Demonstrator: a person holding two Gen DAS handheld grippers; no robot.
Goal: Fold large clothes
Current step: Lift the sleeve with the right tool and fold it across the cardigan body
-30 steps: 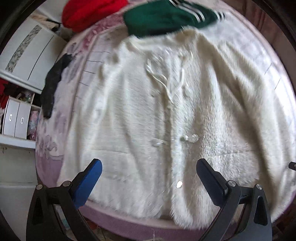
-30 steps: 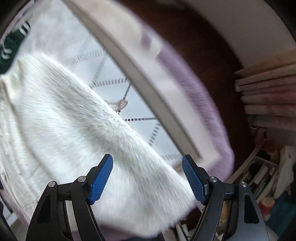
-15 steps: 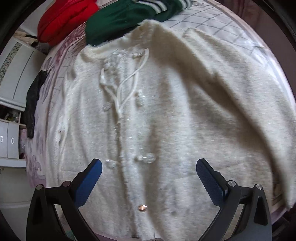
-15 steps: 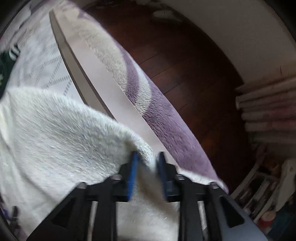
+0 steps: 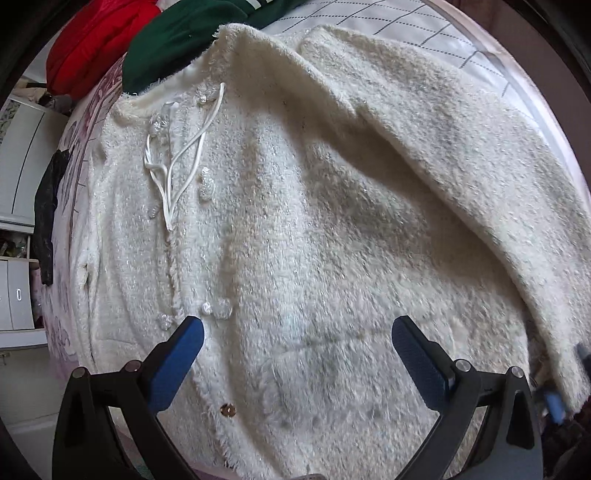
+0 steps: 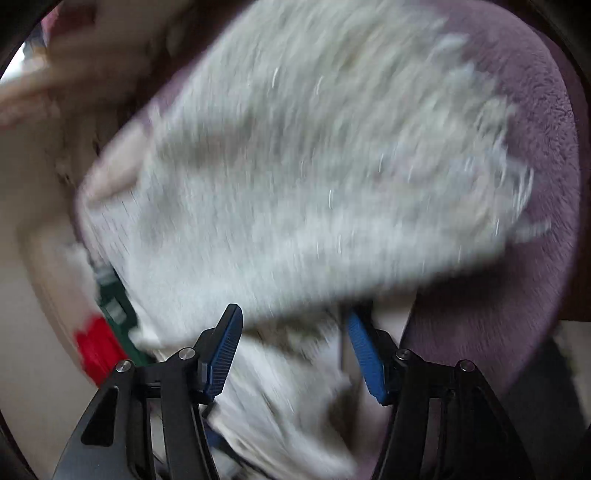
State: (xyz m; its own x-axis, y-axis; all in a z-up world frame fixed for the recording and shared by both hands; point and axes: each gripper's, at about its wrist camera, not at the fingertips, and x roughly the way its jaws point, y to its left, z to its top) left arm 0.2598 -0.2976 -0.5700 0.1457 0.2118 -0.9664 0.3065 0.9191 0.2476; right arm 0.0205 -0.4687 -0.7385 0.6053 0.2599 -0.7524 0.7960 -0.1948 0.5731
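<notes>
a white fuzzy cardigan (image 5: 295,229) is spread on the bed (image 5: 461,40), collar away from the left gripper (image 5: 295,363), held released; its sleeve (image 6: 314,177) is draped ahead of the right gripper (image 6: 291,345), apparently unclenched.

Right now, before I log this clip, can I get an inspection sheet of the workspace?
Surface: bed with grid sheet, purple blanket at its edge.
Job's things: white cardigan lying buttons up, one sleeve draped across its body.
Clutter: red garment, green garment, black cloth.
Grippers: left claw open above the hem; right claw open, fabric between its fingers, view blurred.
Cables: nothing seen.
Surroundings: white cabinet beside the bed.
</notes>
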